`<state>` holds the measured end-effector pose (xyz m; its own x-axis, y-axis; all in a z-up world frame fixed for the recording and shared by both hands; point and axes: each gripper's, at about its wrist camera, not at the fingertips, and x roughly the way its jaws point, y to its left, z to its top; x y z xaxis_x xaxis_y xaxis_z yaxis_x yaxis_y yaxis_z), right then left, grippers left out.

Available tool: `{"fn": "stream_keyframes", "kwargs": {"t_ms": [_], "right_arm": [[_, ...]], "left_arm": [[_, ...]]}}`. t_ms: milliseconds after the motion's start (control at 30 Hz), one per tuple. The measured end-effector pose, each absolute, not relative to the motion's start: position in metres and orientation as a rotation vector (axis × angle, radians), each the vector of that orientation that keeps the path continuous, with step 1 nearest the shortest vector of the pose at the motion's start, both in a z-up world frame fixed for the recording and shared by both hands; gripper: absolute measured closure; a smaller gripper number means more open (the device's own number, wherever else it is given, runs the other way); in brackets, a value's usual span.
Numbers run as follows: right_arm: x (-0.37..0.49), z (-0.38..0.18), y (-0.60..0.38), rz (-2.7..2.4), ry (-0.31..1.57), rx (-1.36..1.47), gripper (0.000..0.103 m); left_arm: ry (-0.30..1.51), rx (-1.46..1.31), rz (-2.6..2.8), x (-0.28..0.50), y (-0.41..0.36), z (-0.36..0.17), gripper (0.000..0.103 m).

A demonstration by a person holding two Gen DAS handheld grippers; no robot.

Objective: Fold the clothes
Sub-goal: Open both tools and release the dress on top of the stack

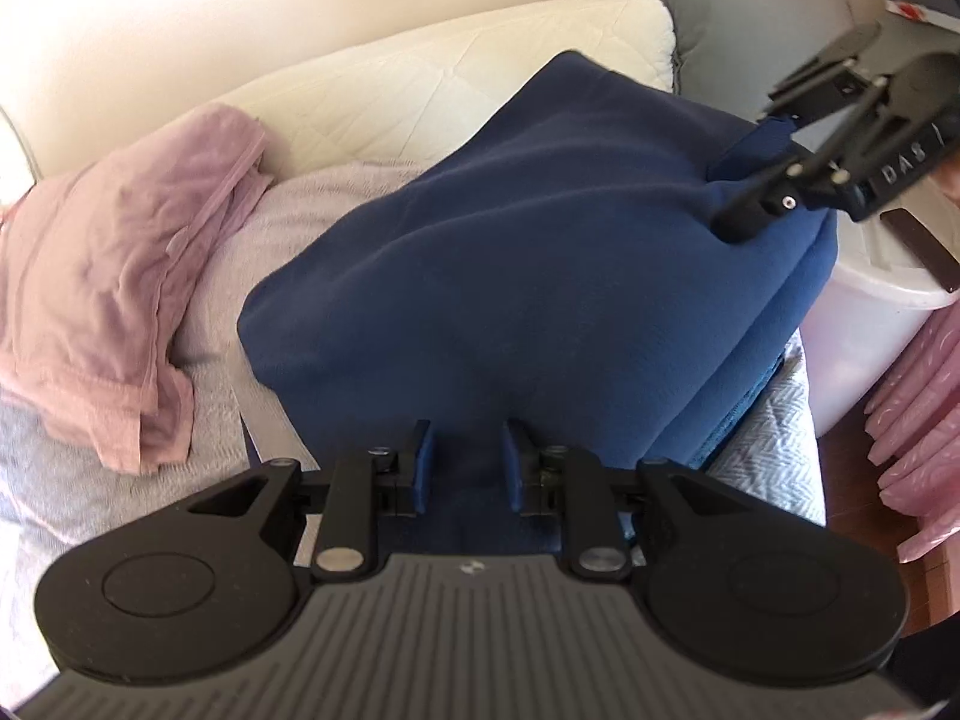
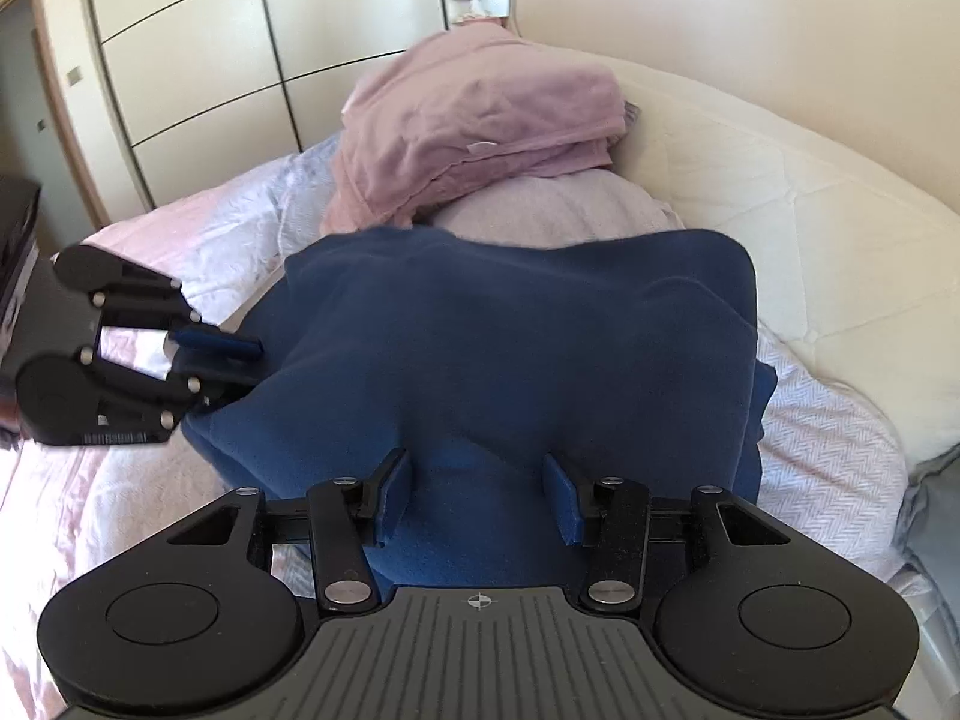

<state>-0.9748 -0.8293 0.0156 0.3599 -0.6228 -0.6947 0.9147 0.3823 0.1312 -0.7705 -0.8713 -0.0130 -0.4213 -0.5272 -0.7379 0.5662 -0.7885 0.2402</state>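
You're working over a bed (image 2: 828, 456) with pale sheets, wardrobe doors (image 2: 198, 48) behind. The navy garment (image 1: 528, 276) lies bunched on it, beside pink clothes (image 1: 114, 276). Your left gripper (image 1: 465, 462) pinches navy cloth; your right gripper (image 2: 474, 492) straddles a fold (grip unclear).

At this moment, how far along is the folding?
Done, it seems: a pink garment lies roughly folded in a stack further up the bed. In hand: the blue garment, gathered into a thick bundle, gripped by the left tool at one edge and the right tool at another. Left: setting it down and squaring it. No other unfolded clothes are visible.
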Motion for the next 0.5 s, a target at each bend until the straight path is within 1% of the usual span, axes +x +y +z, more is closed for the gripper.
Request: {"fn": "stream_keyframes", "kwargs": {"t_ms": [67,100,167,200,233,267,300,333,400,467,500], "right_arm": [[-0.978,0.015,-0.823,-1.069,0.592,0.559,0.053],[-0.975,0.014,-0.826,-1.072,0.583,0.556,0.049],[-0.969,0.012,-0.832,-1.075,0.567,0.551,0.046],[-0.966,0.010,-0.836,-1.077,0.558,0.548,0.042],[-0.966,0.011,-0.836,-1.070,0.553,0.541,0.034],[-0.965,0.012,-0.835,-1.063,0.547,0.532,0.028],[-0.964,0.012,-0.833,-1.052,0.541,0.517,0.016],[-0.963,0.013,-0.828,-1.054,0.523,0.499,0.011],[-0.965,0.015,-0.815,-1.064,0.469,0.485,0.010],[-0.970,0.016,-0.801,-1.075,0.398,0.501,0.007],[-0.970,0.018,-0.794,-1.094,0.375,0.510,0.001]], "left_arm": [[0.064,1.134,-2.191,-0.775,-0.872,-0.015,0.083],[0.061,1.143,-2.182,-0.778,-0.876,-0.017,0.083],[0.049,1.163,-2.166,-0.788,-0.883,-0.022,0.082],[0.038,1.173,-2.158,-0.794,-0.886,-0.025,0.078],[0.018,1.174,-2.143,-0.794,-0.886,-0.025,0.074],[-0.002,1.175,-2.127,-0.795,-0.886,-0.024,0.065],[-0.021,1.174,-2.112,-0.795,-0.886,-0.023,0.057],[-0.031,1.163,-2.096,-0.791,-0.885,-0.020,0.054],[-0.025,1.130,-2.074,-0.787,-0.881,-0.016,0.036],[0.000,1.090,-2.058,-0.780,-0.876,-0.012,0.030],[0.021,1.071,-2.053,-0.775,-0.873,-0.009,0.026]]}}
